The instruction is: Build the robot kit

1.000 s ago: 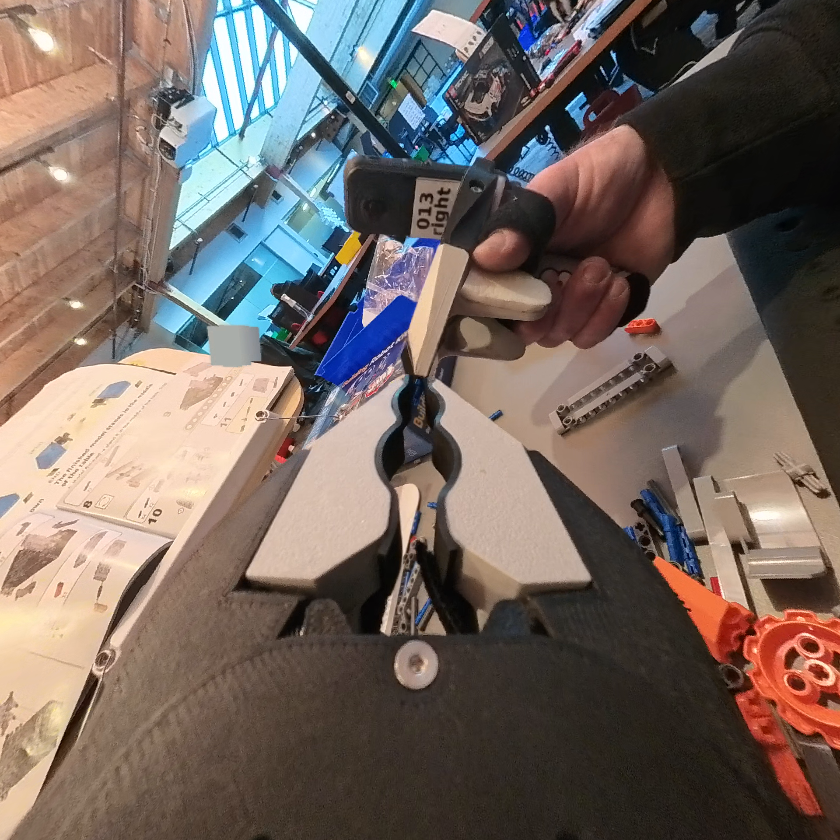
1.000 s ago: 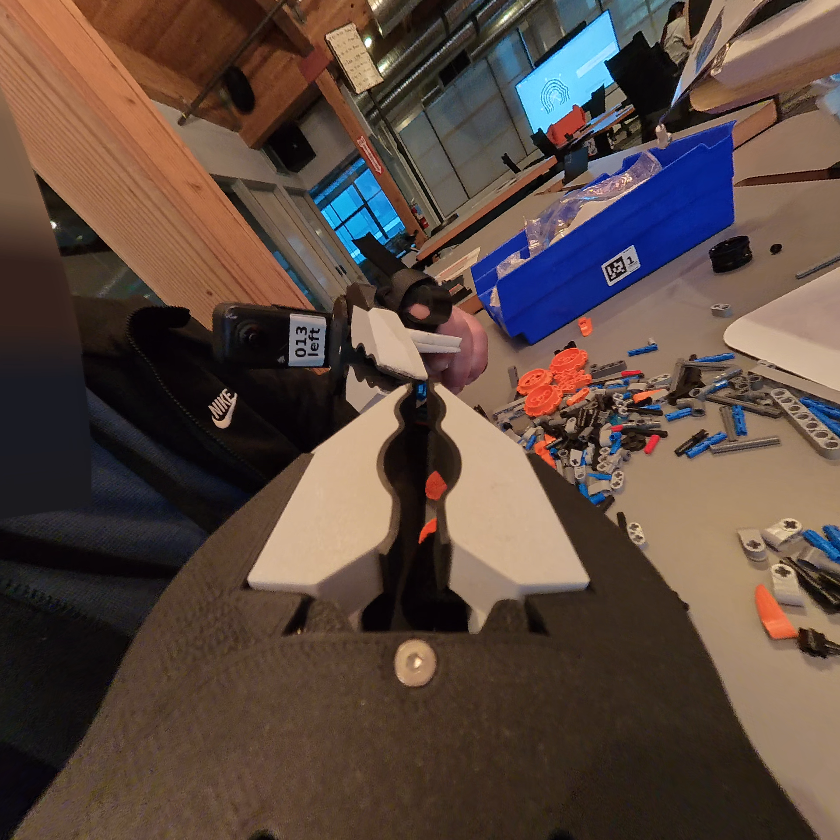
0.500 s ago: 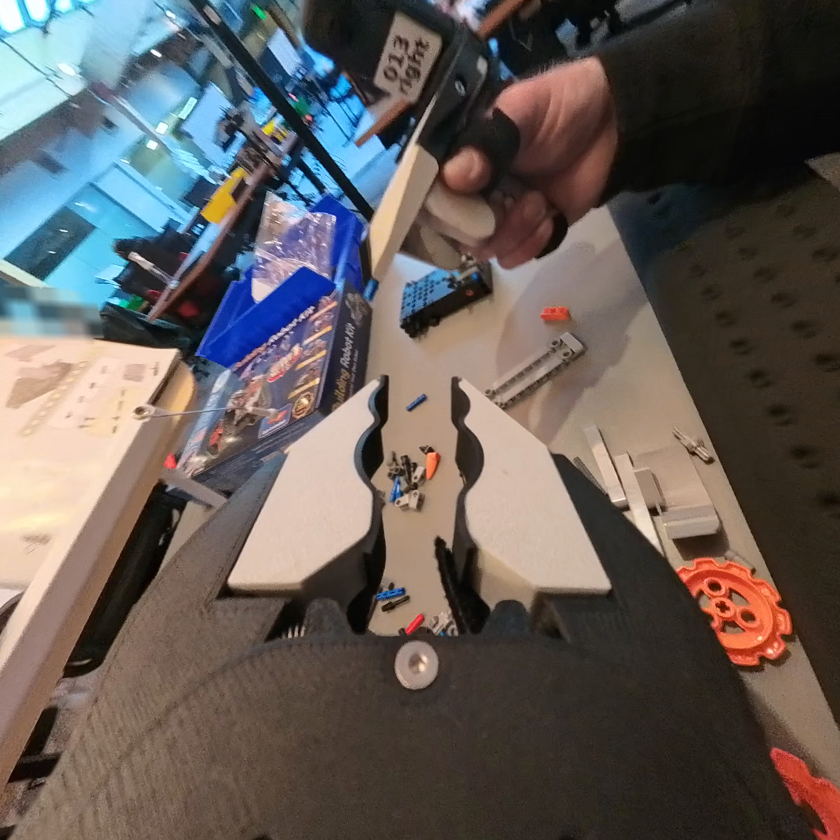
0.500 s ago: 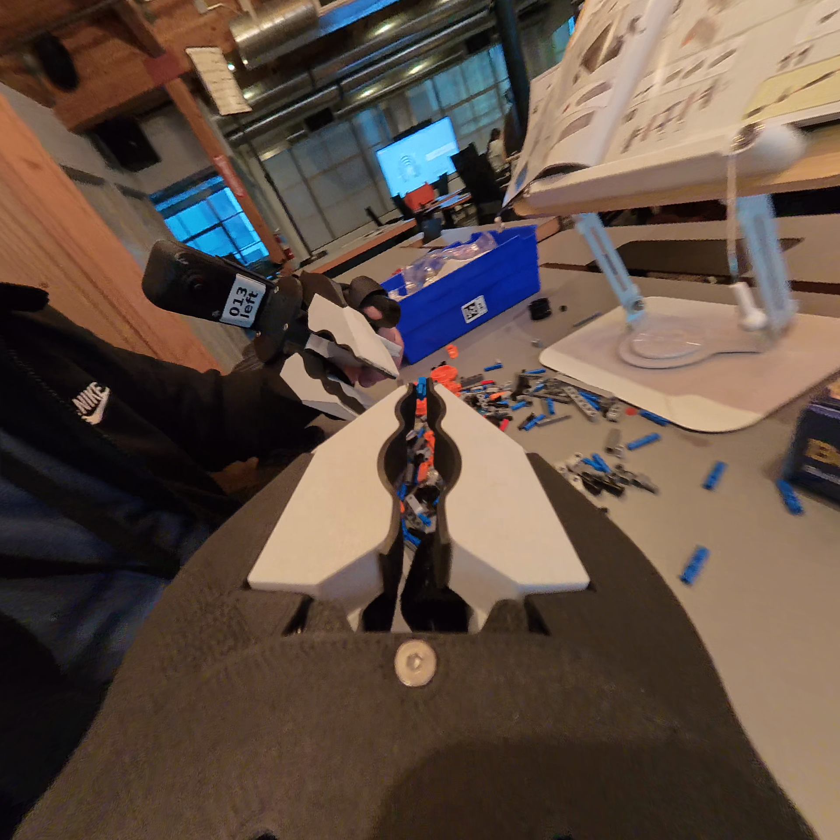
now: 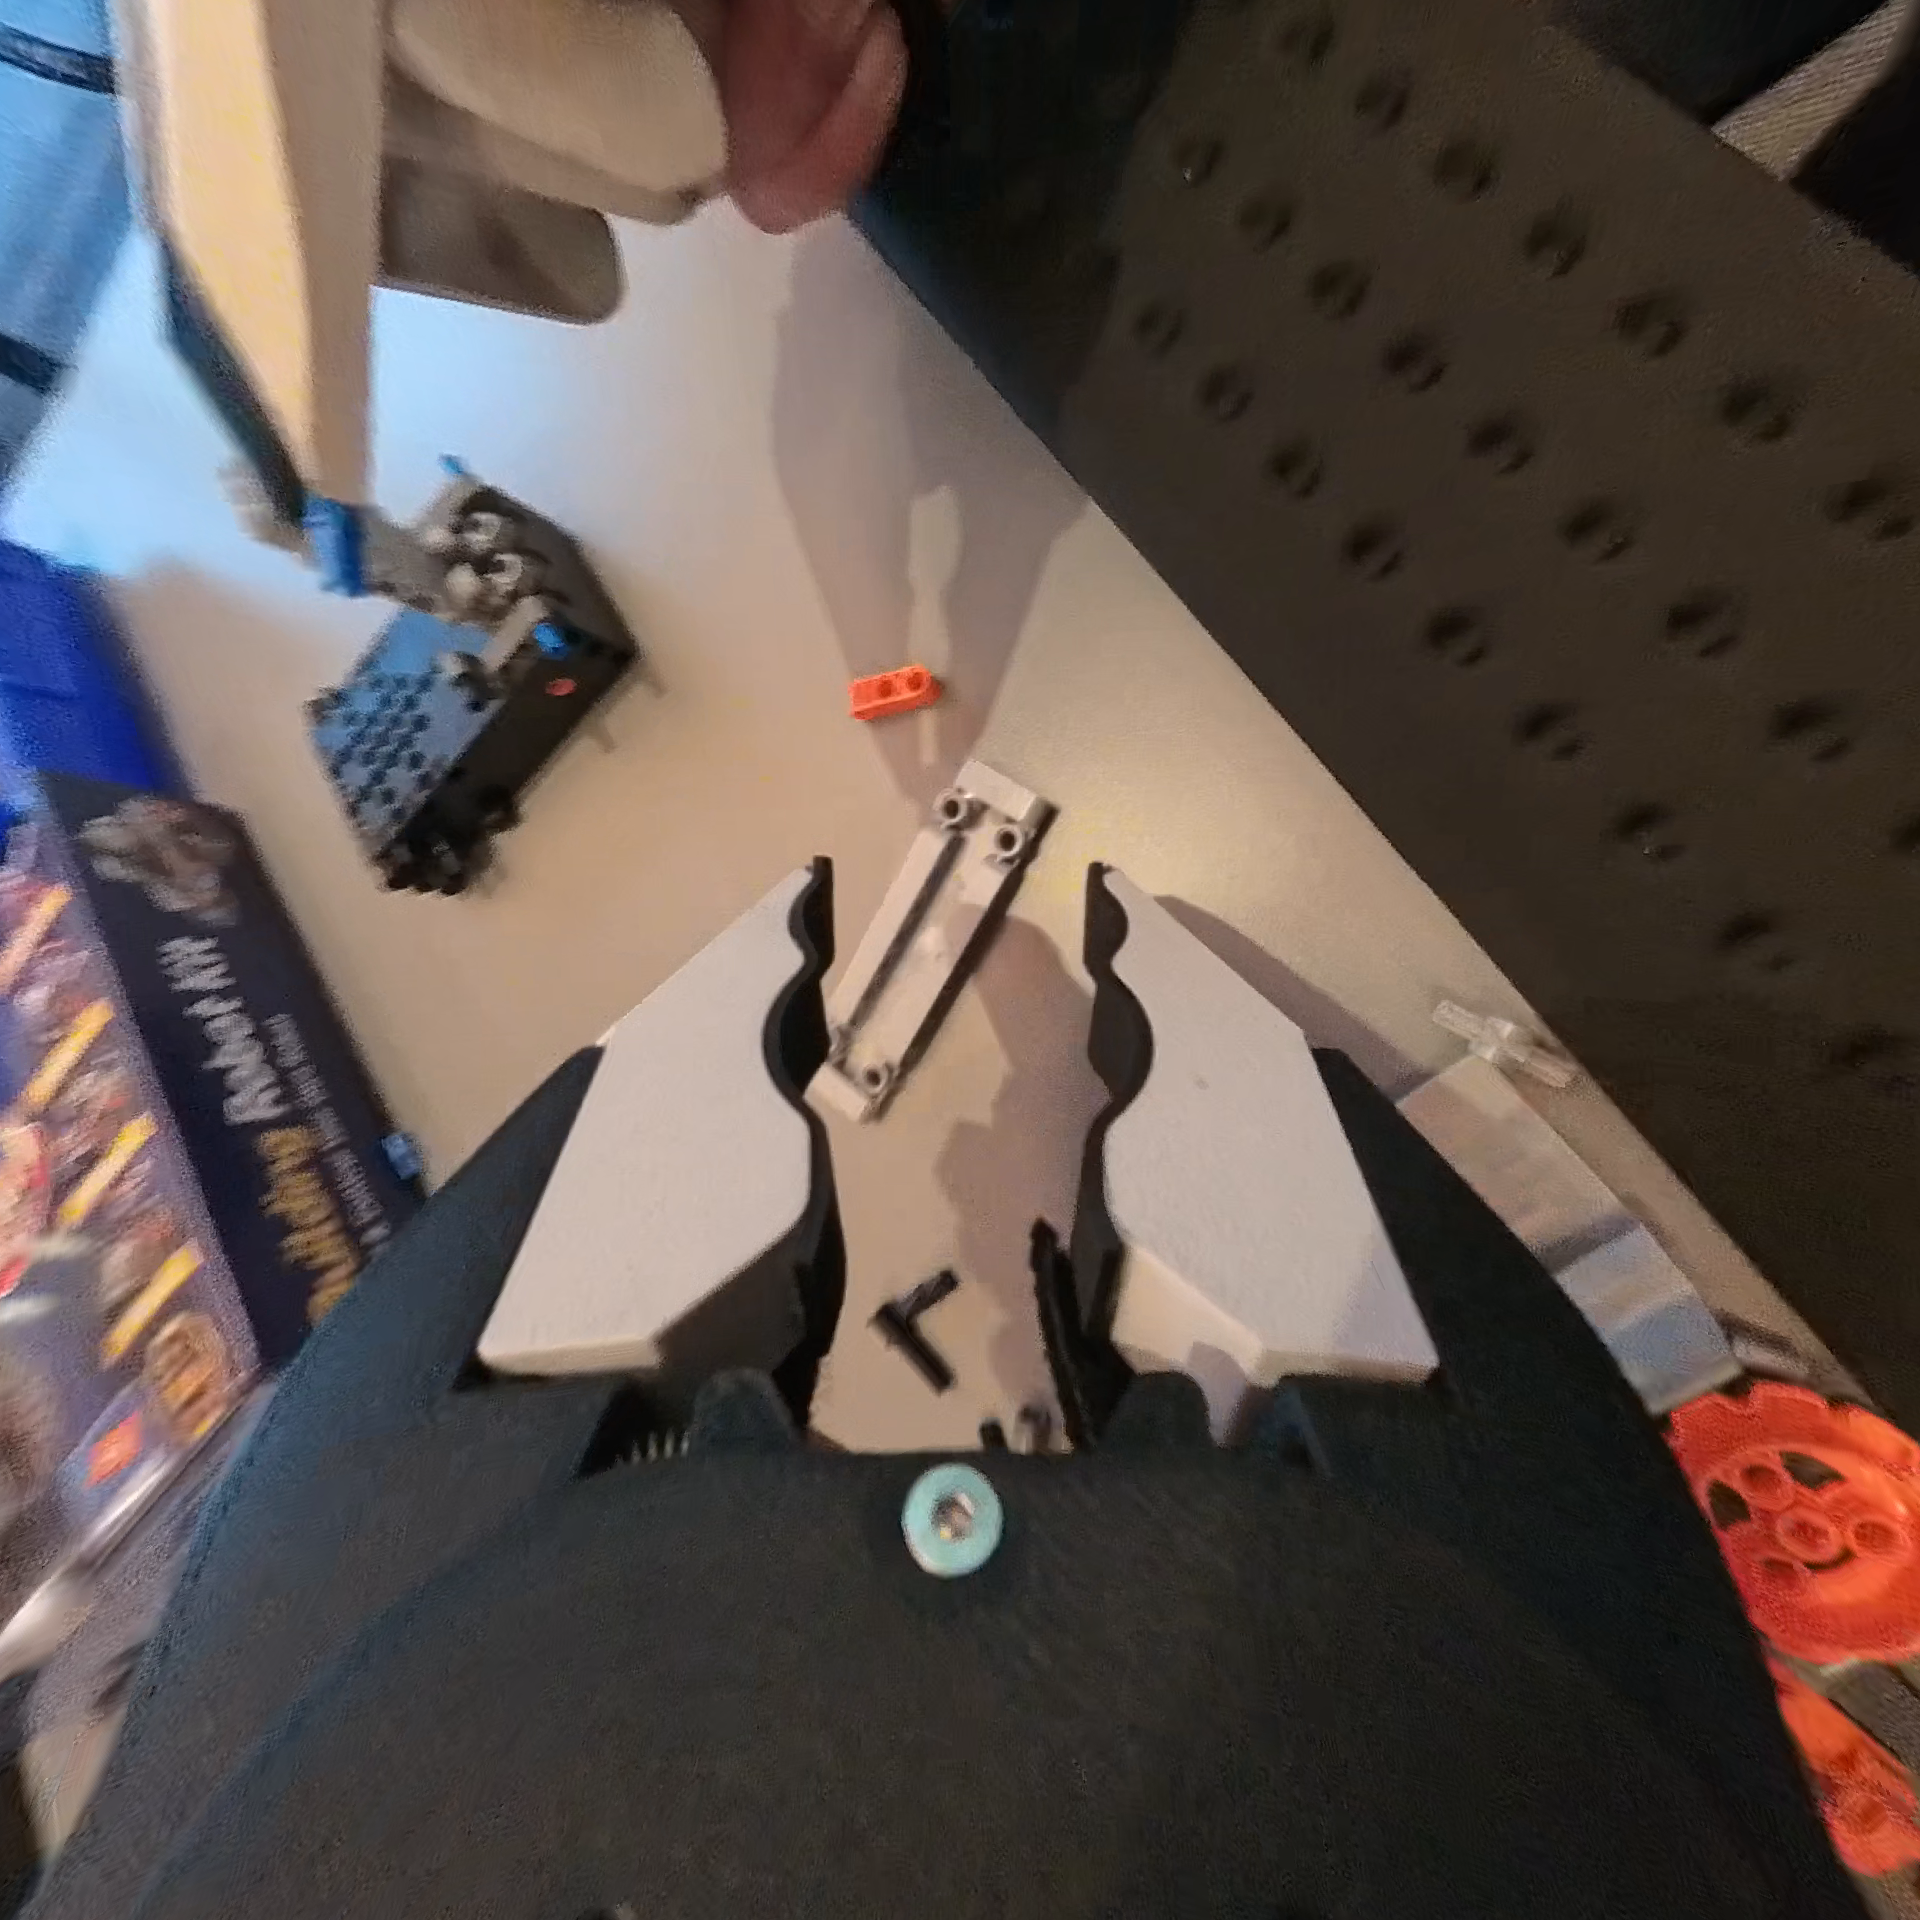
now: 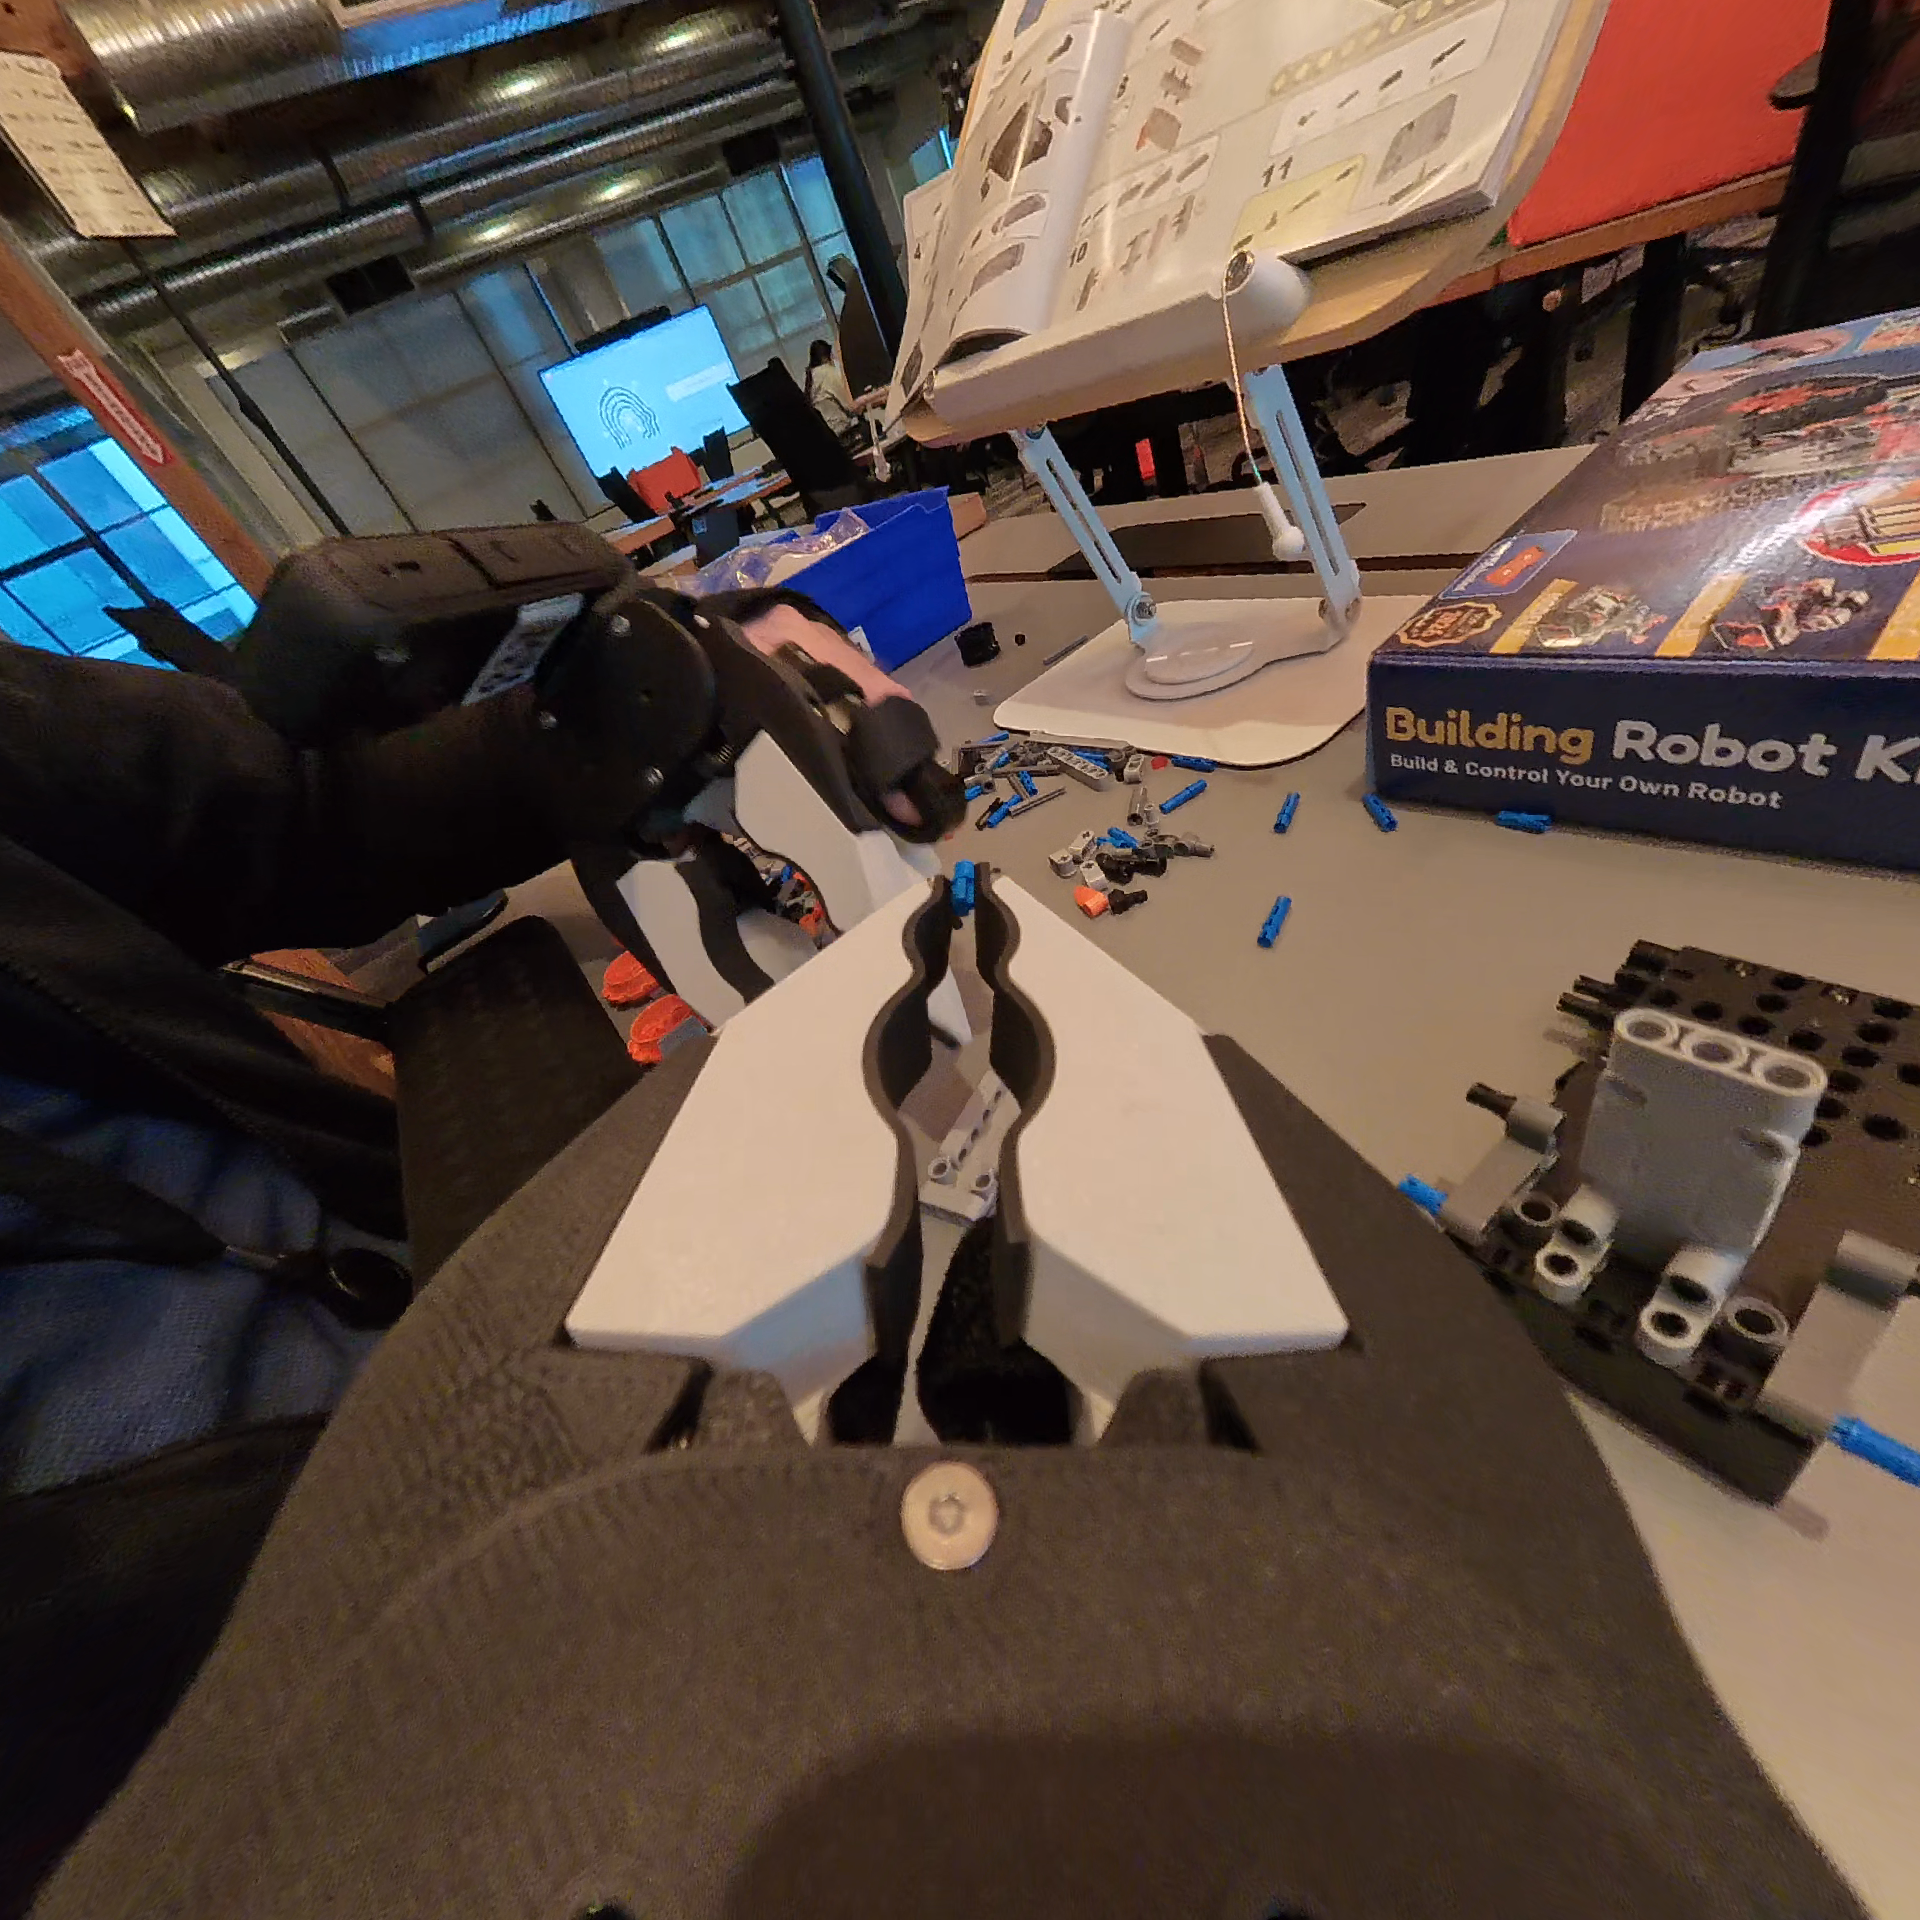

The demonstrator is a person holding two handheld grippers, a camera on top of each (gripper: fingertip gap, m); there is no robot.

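The left gripper (image 5: 956, 883) hangs low over the grey table (image 5: 727, 436) with its jaws wide apart and empty, and the long grey plate (image 5: 930, 940) lies flat on the table between its tips, nearer the left finger and touching neither. A black L-shaped piece (image 5: 914, 1330) lies farther back between the fingers, and a small orange beam (image 5: 894, 694) sits just beyond the plate. The right gripper (image 6: 966, 899) is almost closed, and a blue pin (image 6: 963, 878) appears to be pinched at its very tips, though the bite is too slim to be sure. The black perforated block (image 6: 1714, 1174) with its grey part stands to the right, and the kit box (image 6: 1662, 623) lies beyond it. The pin is held by so little that a knock against the other gripper, which is close by, could flick it out among the loose parts (image 6: 1122, 842).
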